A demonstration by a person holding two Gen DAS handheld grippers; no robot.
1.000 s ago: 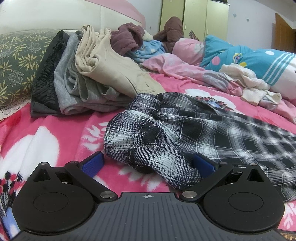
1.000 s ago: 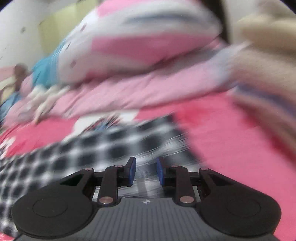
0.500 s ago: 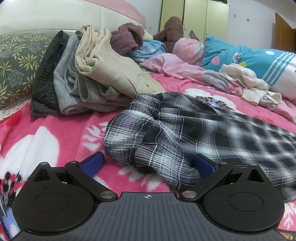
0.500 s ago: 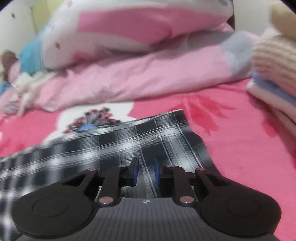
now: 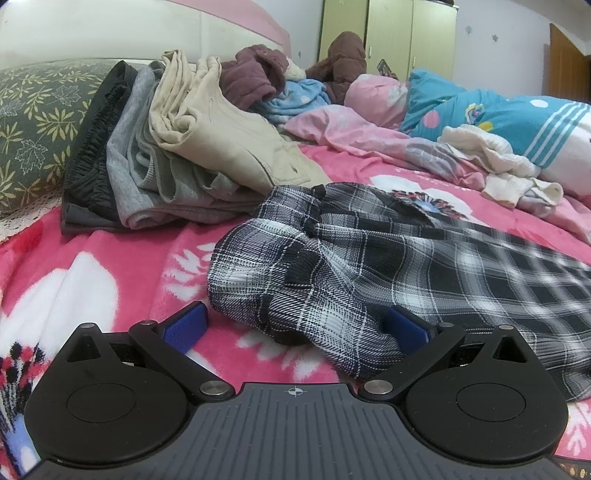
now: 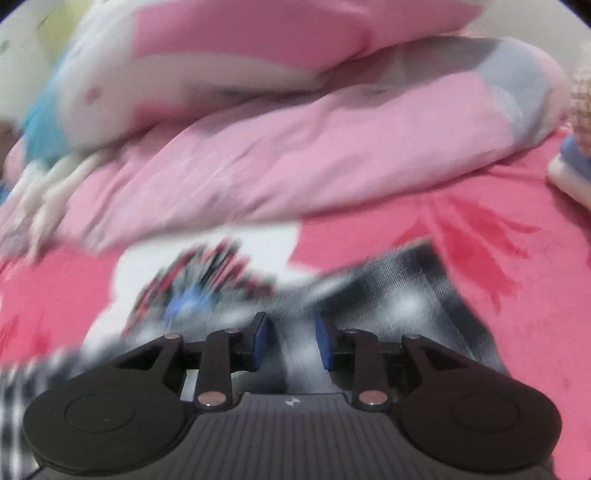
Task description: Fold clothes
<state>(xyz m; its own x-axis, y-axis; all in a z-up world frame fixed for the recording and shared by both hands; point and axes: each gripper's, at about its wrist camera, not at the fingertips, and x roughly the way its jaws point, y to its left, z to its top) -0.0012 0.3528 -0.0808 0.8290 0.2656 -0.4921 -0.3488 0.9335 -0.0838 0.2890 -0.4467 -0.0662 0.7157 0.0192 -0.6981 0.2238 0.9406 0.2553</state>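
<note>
We see a bed under a pink blanket (image 5: pixel 122 251) printed with white flowers. At the head lies a green leaf-patterned pillow (image 5: pixel 33 125), touching a white headboard (image 5: pixel 129 33). Across the far side a pink quilt (image 6: pixel 295 155) lies heaped, with a blue striped duvet (image 5: pixel 517 118) above it. Behind the bed stands a pale green wardrobe (image 5: pixel 388 33), and at the far right edge we see a wooden door (image 5: pixel 569 70).
</note>
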